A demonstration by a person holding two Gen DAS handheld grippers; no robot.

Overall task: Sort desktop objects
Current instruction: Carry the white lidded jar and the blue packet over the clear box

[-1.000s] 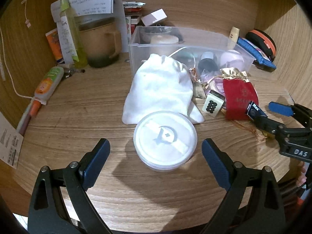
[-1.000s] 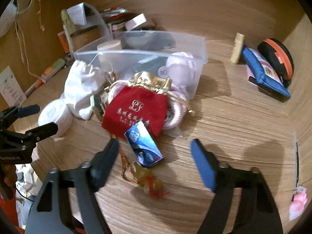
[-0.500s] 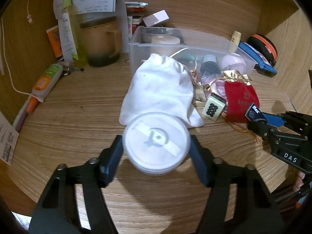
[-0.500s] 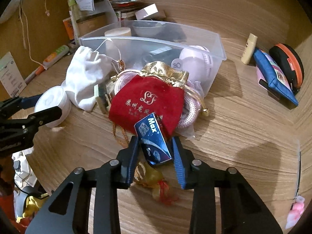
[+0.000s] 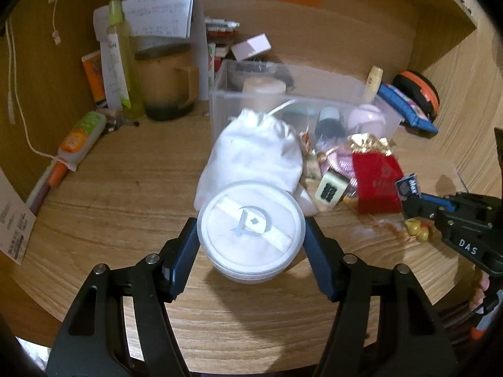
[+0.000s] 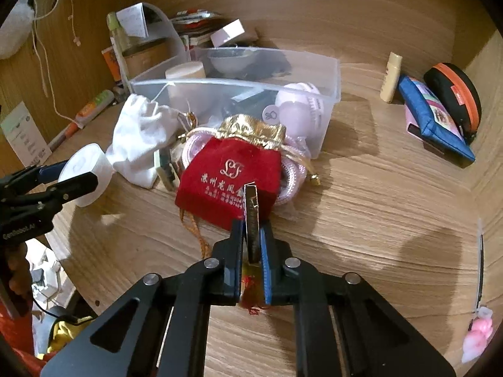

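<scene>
My left gripper [image 5: 250,235] is shut on a round white lidded tub [image 5: 250,231], its blue pads pressing both sides, just in front of a white drawstring pouch [image 5: 254,154]. The same tub [image 6: 85,172] shows at the left of the right wrist view. My right gripper [image 6: 251,229] is shut on a small blue packet [image 6: 252,220], held edge-on and upright in front of a red velvet pouch [image 6: 232,176]. In the left wrist view that blue packet [image 5: 408,187] sticks up from the right gripper's tips beside the red pouch [image 5: 375,182].
A clear plastic bin [image 6: 333,75] with several items stands behind the pouches. A mahjong-like tile [image 5: 330,190], pink cord and a yellow-red tassel charm [image 5: 416,231] lie near the pouches. A brown mug [image 5: 166,84], bottles and papers crowd the back left; a blue pouch [image 6: 430,116] and orange-black case [image 6: 456,97] sit right.
Both grippers went from wide open to shut: the left closed around the white tub, the right closed on the blue packet and stood it on edge.
</scene>
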